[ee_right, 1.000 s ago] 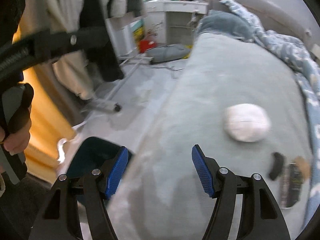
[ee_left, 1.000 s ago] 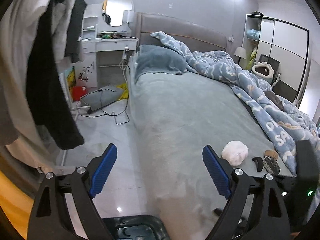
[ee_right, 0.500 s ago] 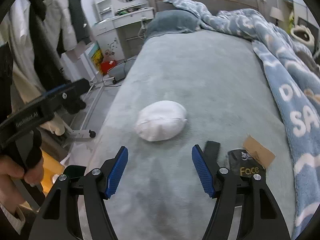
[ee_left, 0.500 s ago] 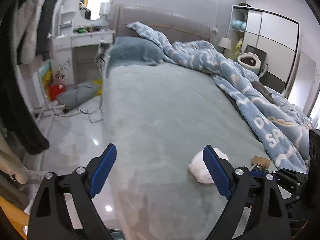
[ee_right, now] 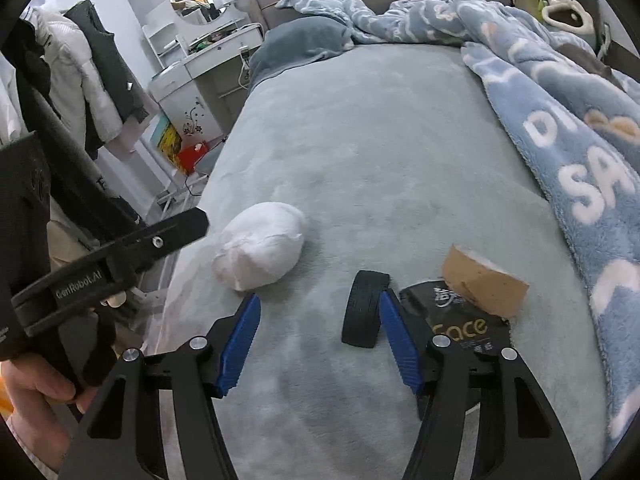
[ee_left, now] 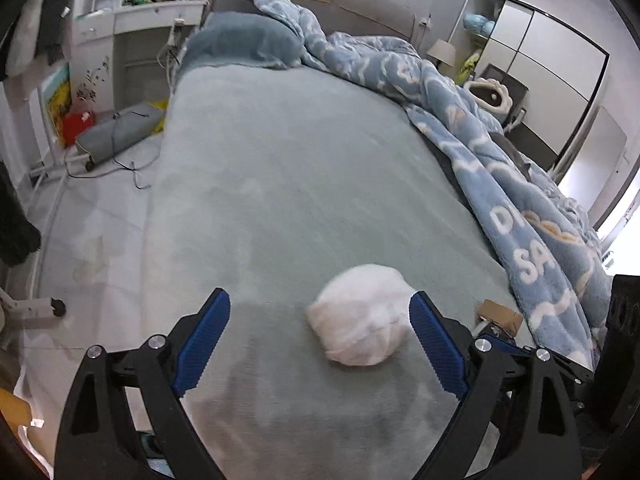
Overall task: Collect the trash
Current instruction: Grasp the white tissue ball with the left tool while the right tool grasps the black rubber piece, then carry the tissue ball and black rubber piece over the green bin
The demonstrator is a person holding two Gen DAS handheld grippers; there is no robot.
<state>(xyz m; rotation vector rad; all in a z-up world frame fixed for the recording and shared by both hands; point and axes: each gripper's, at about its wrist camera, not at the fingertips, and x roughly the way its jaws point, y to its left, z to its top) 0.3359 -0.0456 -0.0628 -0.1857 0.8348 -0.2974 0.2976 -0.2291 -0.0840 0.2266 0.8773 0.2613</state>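
I am lining both claws up over the rubbish at the foot of the bed (ee_left: pixel 304 184). My left gripper (ee_left: pixel 320 344) is spread wide, gripping nothing, with the white wad (ee_left: pixel 360 316) lying between its fingers. My right gripper (ee_right: pixel 320 340) has just been narrowing, still clear of the black strip (ee_right: pixel 366 308) beside its inner finger. The black wrapper (ee_right: pixel 464 316) and cardboard scrap (ee_right: pixel 484 280) lie just beyond. Next I judge I need to lower and clamp.

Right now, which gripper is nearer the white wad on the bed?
Left. The left gripper has the white wad between its open jaws, by the right-hand one. The right gripper sits beside it, open, the wad up-left of its jaws, a black strip between them.
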